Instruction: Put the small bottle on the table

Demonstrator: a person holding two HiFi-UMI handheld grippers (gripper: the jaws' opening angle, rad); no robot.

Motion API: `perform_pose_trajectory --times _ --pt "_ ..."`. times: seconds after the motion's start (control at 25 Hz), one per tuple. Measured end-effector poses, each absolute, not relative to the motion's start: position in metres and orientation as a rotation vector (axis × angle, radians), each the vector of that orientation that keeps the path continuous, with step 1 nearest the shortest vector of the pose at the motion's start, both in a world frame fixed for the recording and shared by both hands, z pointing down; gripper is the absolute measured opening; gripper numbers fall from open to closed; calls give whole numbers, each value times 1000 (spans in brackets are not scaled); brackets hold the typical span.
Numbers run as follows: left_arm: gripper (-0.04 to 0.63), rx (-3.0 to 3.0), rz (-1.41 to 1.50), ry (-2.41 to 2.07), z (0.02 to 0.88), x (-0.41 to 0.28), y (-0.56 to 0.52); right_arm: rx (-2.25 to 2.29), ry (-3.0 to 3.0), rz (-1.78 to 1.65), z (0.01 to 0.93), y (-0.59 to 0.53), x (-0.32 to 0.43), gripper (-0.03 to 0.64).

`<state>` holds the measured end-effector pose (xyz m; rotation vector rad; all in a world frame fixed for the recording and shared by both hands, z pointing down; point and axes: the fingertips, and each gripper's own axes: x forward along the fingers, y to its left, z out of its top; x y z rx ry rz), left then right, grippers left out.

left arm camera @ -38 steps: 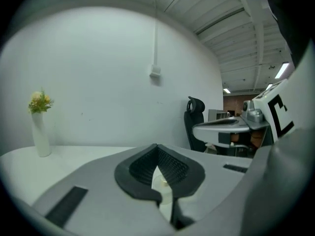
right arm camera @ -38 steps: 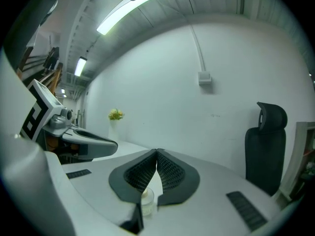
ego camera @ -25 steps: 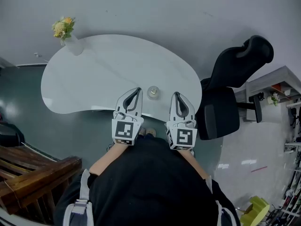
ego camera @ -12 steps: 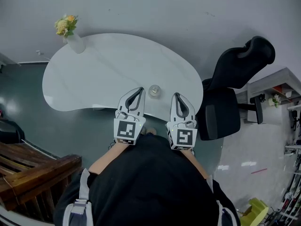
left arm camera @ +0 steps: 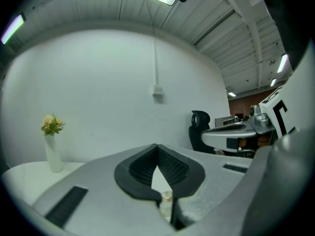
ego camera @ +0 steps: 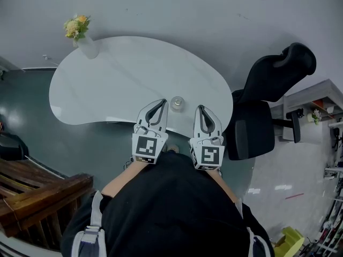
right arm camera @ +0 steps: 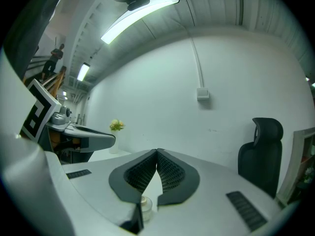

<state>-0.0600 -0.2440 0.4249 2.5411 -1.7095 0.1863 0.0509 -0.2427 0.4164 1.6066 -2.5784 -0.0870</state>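
Little has moved since a second ago: both grippers keep their places at the near edge of the table (ego camera: 123, 79), and the small bottle (ego camera: 177, 103) stands where it stood. Bottle upright on the tabletop at 12 o'clock from the person, between the two gripper tips, touching neither. Left gripper (ego camera: 162, 102): jaws closed tip to tip, nothing gripped; bottle only visible beyond them. Right gripper (ego camera: 200, 107): jaws likewise together, nothing gripped. Vase (ego camera: 86, 47) with flowers at 10 o'clock on the far end of the table. Black office chair (ego camera: 268, 100) at 2 o'clock, beside the table.
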Motion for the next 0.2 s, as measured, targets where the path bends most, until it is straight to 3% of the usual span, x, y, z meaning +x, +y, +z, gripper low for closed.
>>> perform_pose_trajectory --times 0.2 --pt "8 2541 196 -1697 428 -60 -247 1604 -2578 -96 416 -247 52 21"
